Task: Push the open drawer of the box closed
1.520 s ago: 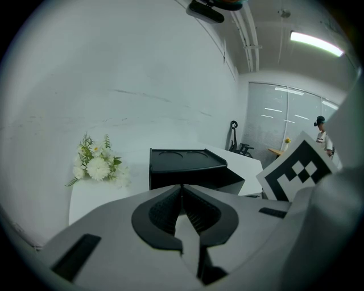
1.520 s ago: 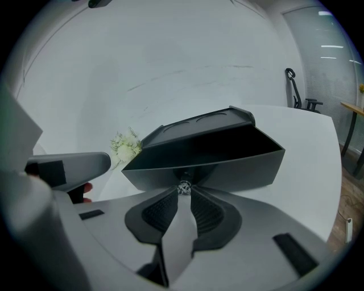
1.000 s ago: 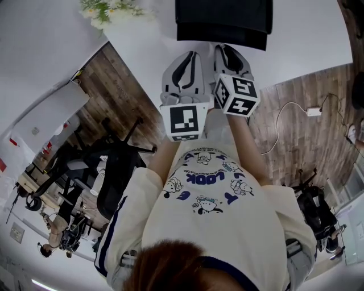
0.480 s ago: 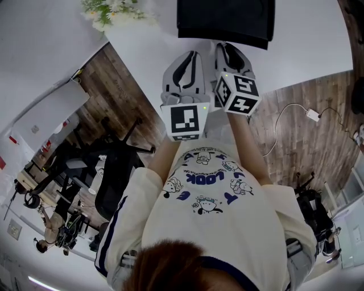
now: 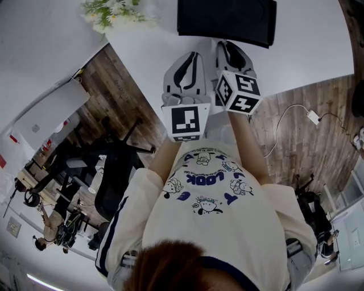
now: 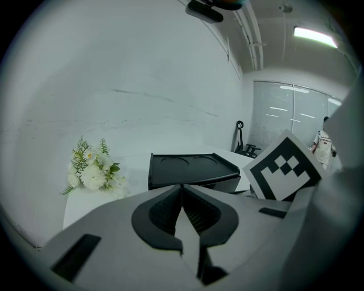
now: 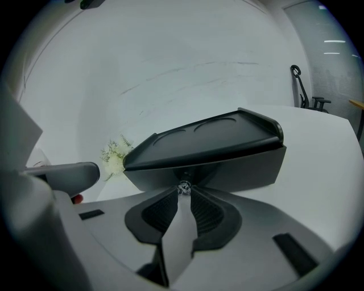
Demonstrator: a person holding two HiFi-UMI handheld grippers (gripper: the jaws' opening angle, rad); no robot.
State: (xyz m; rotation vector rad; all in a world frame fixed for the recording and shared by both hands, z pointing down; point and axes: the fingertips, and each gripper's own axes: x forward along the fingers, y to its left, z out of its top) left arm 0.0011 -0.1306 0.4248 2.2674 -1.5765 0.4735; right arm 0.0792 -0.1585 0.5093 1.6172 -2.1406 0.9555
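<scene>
A black box [image 5: 226, 21] stands on the white table [image 5: 307, 51] at the top of the head view. In the right gripper view its drawer front [image 7: 227, 170] fills the middle and looks about flush with the box body. My right gripper [image 7: 183, 190] is shut, and its tips rest against the small shiny knob [image 7: 183, 187] on that front. My left gripper [image 6: 181, 187] is also shut and holds nothing. It hovers just left of the right one [image 5: 226, 46] and a little short of the box [image 6: 190, 167].
White flowers [image 5: 111, 12] lie on the table left of the box, also seen as flowers [image 6: 91, 170]. The table edge [image 5: 148, 96] runs close under the grippers. Below are a wooden floor, an office chair [image 5: 116, 165] and a cable [image 5: 284, 113].
Both grippers have crept slightly forward toward the box, and the right tips stay on the drawer front. The jaws remain shut throughout.
</scene>
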